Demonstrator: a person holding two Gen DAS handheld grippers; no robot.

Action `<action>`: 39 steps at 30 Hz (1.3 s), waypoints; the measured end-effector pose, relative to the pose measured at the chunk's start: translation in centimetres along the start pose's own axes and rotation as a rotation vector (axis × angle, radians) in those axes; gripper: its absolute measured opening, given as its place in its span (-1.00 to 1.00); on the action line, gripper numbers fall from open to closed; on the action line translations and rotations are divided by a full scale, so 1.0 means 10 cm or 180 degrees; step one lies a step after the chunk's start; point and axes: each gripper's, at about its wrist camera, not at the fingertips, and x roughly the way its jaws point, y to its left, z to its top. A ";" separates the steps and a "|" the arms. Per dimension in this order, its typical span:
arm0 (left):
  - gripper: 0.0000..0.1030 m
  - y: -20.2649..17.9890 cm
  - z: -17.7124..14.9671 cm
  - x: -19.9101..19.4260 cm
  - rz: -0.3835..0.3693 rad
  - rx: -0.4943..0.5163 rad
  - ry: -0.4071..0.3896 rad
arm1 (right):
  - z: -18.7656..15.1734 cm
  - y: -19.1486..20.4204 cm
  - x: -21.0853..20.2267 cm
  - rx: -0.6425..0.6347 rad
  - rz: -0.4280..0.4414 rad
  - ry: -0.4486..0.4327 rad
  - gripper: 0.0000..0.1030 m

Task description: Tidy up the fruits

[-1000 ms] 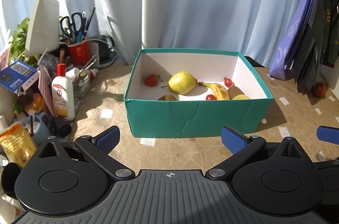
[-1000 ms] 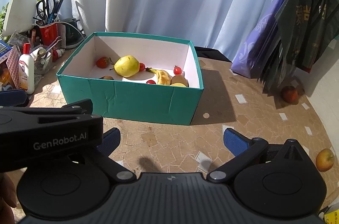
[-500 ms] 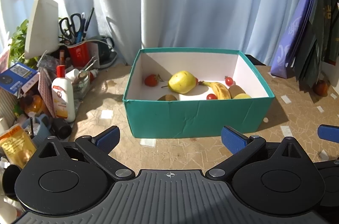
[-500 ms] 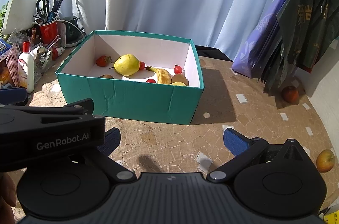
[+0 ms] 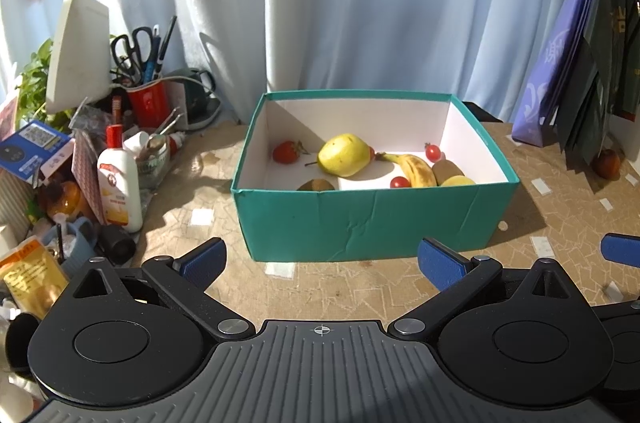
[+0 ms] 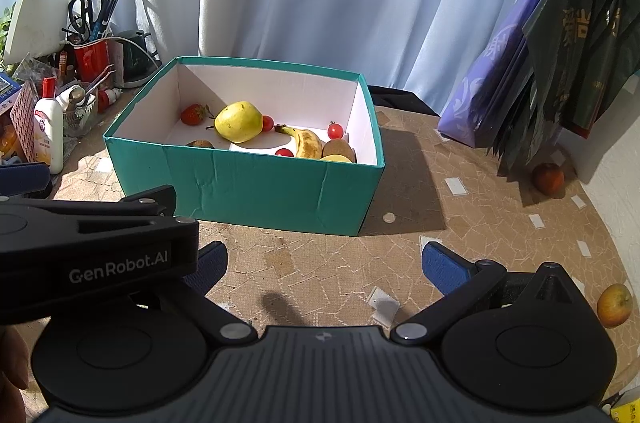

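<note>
Both claws open, empty, before teal box.
Left claw, right claw hovered over table; apple near right edge.

Bright backlit sun, hard shadows, fisheye-warped

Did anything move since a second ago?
Hardly. The right gripper drifted very slightly, so its view shifted a bit. Nothing was grabbed or dropped. Both grippers, the left gripper too, stay open and empty, and the fruit in the teal box lies unchanged.
</note>
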 end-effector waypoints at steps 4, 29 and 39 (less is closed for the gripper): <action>1.00 0.00 -0.01 0.00 0.0003 0.0000 0.0009 | 0.00 0.00 0.00 0.0001 0.0001 0.0003 1.00; 1.00 -0.03 -0.04 0.01 0.0002 0.0011 0.0023 | -0.03 -0.03 0.01 0.0008 0.0025 0.0013 1.00; 1.00 -0.04 -0.05 0.03 -0.0014 -0.0005 0.0038 | -0.03 -0.03 0.02 0.0005 0.0018 0.0013 1.00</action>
